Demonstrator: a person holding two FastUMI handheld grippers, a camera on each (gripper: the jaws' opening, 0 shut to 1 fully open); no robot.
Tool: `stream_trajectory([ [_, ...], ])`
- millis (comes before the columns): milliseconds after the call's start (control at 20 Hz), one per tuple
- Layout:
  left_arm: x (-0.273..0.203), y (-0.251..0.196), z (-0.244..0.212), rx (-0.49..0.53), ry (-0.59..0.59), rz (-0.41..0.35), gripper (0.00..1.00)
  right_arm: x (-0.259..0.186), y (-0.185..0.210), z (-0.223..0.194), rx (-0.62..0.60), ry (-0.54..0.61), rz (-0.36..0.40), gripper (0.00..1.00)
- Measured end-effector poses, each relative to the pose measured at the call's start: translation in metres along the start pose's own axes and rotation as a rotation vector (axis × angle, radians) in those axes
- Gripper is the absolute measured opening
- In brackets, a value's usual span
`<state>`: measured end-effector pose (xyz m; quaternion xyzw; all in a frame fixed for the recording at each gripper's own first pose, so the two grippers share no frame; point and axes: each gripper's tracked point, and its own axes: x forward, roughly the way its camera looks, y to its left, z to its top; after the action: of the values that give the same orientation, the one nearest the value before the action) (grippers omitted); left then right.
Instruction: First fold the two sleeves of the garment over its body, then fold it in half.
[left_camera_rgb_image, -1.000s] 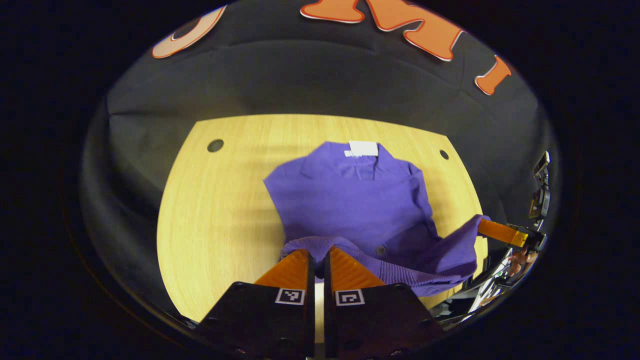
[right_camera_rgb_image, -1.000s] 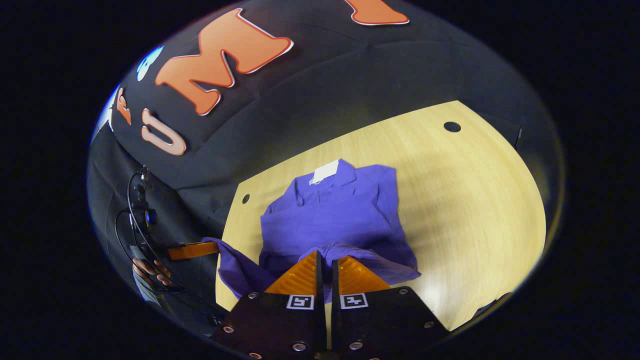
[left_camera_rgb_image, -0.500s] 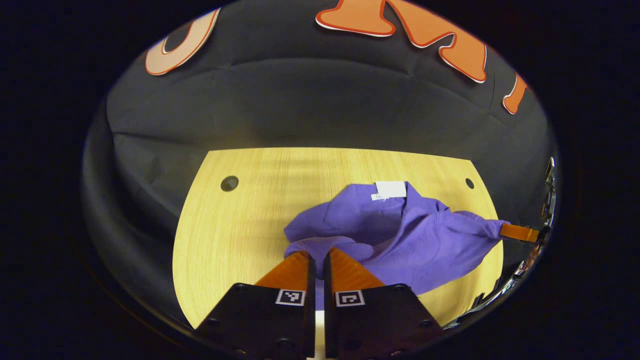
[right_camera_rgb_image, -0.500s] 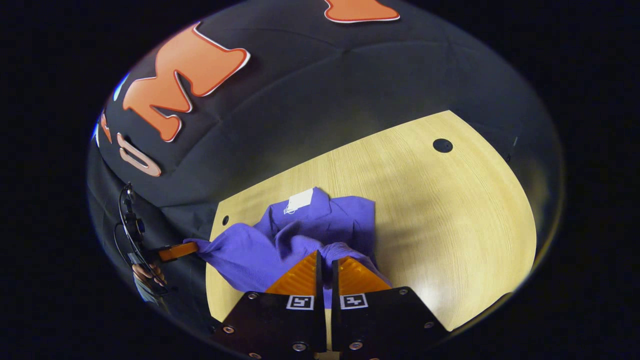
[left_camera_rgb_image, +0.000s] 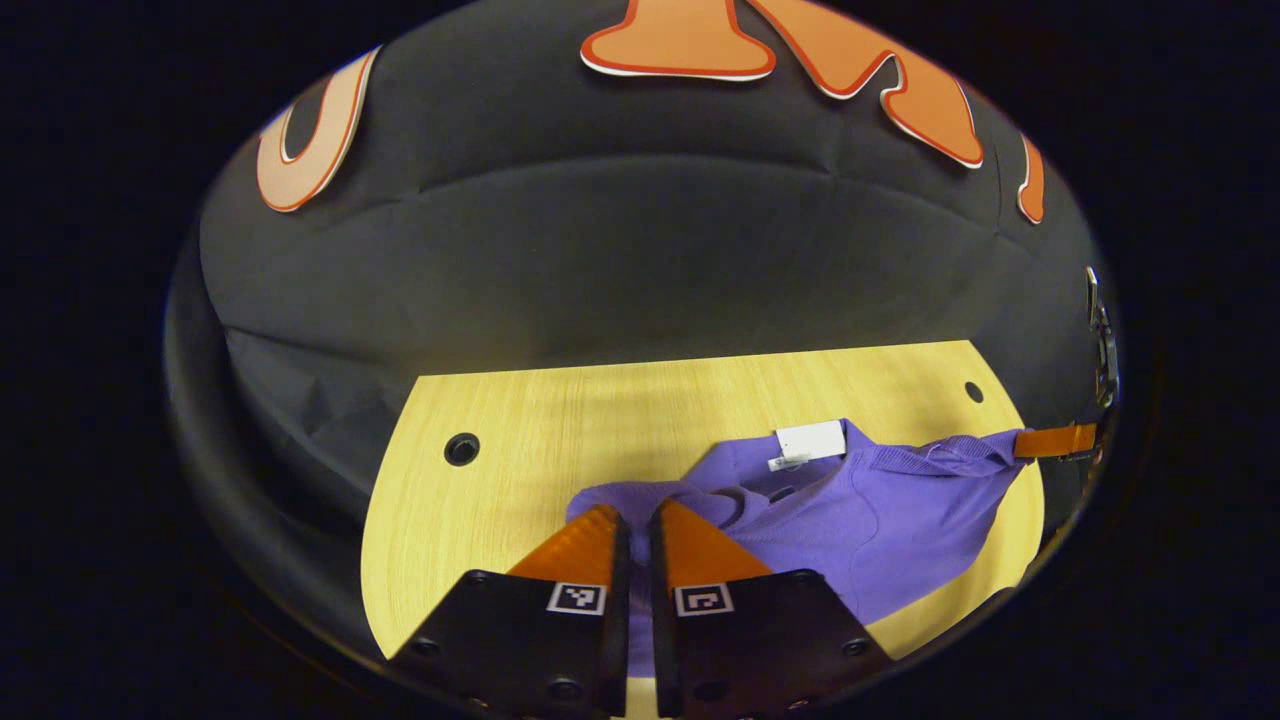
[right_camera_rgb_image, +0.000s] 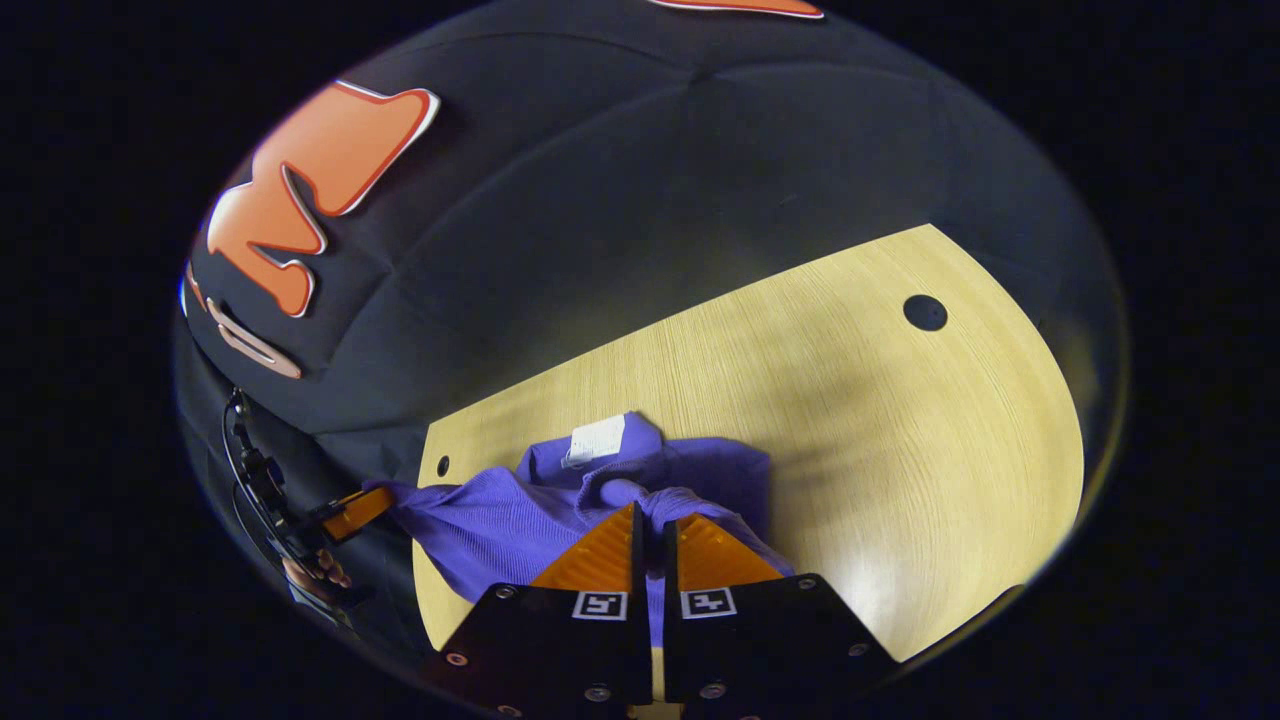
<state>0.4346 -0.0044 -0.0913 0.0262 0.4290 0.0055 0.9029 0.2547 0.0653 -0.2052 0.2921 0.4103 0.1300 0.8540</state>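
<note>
Left tool (left_camera_rgb_image: 633, 520) clamping purple garment (left_camera_rgb_image: 880, 510)

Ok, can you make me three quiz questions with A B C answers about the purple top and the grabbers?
1. Where does the white tag sit?
A. at the collar
B. on a sleeve
C. on the bare table

2. What colour is the garment?
A. green
B. purple
C. red

3. How is the left gripper?
A. wide open
B. lying on the table
C. shut on the garment

Answers: 1 A, the tag lies at the neck opening. 2 B, the knit is purple on the wooden table. 3 C, its fingers pinch a fold of cloth.
</note>
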Motion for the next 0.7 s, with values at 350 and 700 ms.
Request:
stream_trajectory([
  [350, 0.016, 0.026, 0.029, 0.07, -0.108, 0.128, 0.55, 0.027, 0.012, 0.023, 0.05, -0.059, 0.006, 0.2],
  [700, -0.007, 0.016, 0.041, 0.021, -0.174, 0.087, 0.99, 0.007, 0.008, 0.038, -0.029, -0.166, -0.049, 0.85],
])
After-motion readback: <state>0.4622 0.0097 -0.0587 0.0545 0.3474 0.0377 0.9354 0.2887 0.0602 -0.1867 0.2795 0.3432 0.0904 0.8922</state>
